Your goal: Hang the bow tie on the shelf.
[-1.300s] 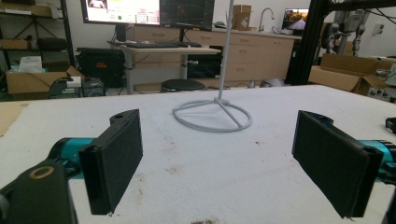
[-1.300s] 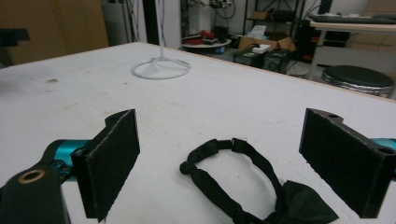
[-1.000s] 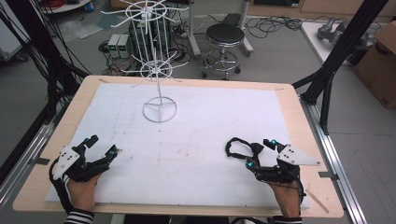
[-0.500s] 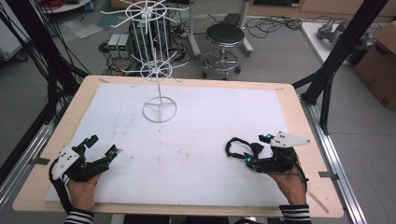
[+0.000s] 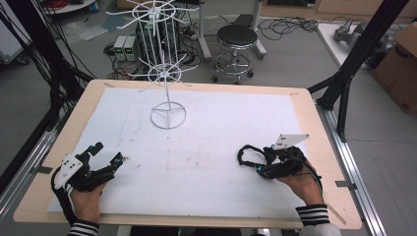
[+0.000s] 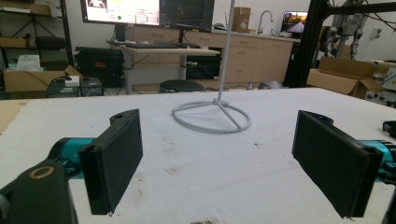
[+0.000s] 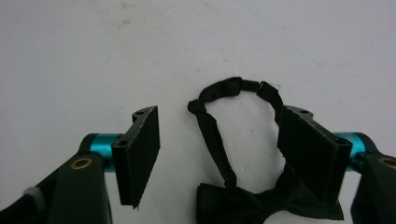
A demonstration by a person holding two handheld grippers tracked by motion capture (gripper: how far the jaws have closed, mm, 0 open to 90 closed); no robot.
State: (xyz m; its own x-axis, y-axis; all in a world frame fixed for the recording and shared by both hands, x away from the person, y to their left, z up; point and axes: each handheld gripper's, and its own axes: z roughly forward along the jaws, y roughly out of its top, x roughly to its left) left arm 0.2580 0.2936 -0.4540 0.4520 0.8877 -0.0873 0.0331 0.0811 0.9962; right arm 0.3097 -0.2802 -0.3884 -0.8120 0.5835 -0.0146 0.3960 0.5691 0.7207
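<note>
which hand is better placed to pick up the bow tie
Right. The right gripper already straddles the black bow tie, jaws closing around it; the left gripper sits open, far across the table.

Nothing legible anywhere tbh. The monitors [image 6: 148,10] in the back of the left gripper view are lit up, but whatever's on them is too small and blurry to read.

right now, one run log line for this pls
right gripper: jaws just closing, astride black bow tie, no grip | left gripper: open, idle | white wire stand: upright
</note>
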